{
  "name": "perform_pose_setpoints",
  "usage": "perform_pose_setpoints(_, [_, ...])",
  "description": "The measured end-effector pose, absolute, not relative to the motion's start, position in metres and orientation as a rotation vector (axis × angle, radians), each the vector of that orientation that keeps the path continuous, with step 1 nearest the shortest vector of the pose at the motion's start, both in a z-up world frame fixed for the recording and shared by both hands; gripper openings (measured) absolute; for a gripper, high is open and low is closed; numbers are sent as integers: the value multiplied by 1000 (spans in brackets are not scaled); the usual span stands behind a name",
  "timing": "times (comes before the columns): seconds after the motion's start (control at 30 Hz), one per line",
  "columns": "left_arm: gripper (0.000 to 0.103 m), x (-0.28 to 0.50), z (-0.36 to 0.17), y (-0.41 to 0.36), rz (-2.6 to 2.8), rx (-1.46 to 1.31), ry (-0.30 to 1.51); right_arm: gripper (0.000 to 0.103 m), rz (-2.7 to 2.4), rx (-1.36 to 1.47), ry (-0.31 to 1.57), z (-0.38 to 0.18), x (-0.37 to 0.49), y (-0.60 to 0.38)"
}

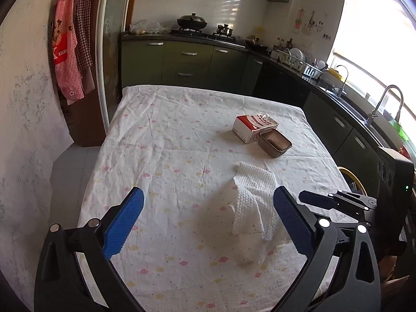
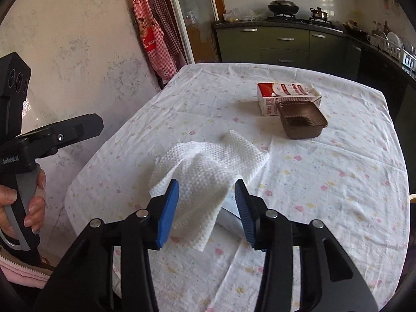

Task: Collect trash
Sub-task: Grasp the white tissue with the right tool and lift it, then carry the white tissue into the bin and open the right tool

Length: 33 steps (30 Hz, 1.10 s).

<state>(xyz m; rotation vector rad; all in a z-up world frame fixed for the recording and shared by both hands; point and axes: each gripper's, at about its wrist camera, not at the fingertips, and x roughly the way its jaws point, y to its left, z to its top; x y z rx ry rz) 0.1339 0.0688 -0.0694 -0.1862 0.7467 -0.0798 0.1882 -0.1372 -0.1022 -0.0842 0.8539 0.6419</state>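
A crumpled white paper towel [image 2: 208, 161] lies bunched up on the cloth-covered table [image 2: 325, 182]. My right gripper [image 2: 207, 182] stands around its near end, the blue pads on either side with a gap, and I cannot see them pressing it. A pale flat scrap [image 2: 228, 214] peeks out under the towel by the right pad. My left gripper [image 1: 208, 191] hovers wide open over the table, nothing between its fingers, with the paper towel [image 1: 251, 197] just to its right. A red-and-white milk carton [image 2: 286, 96] and a brown plastic tray [image 2: 303, 122] sit farther back.
A person's hand [image 2: 31, 205] holds the left gripper's handle at the table's left edge. A yellow rim [image 1: 349, 175] shows past the table's right edge. Kitchen counters with a sink [image 1: 364, 119] run along the back and right, and aprons [image 1: 69, 52] hang on the left wall.
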Motion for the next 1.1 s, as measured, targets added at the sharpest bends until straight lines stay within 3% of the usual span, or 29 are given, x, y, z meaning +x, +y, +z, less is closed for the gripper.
perform_pose_setpoints(0.33, [98,133,-75,70,-84,-195,758,42,663,-117,934,-113,220,-129])
perform_pose_setpoints(0.43, [98,134,-77,71,-84,-198,761,8,669,-104,950,-115,223,-127])
perform_pose_setpoints(1.1, [98,136,-77,68,-87,-179,765,5,849,154,702,-1,203,-164])
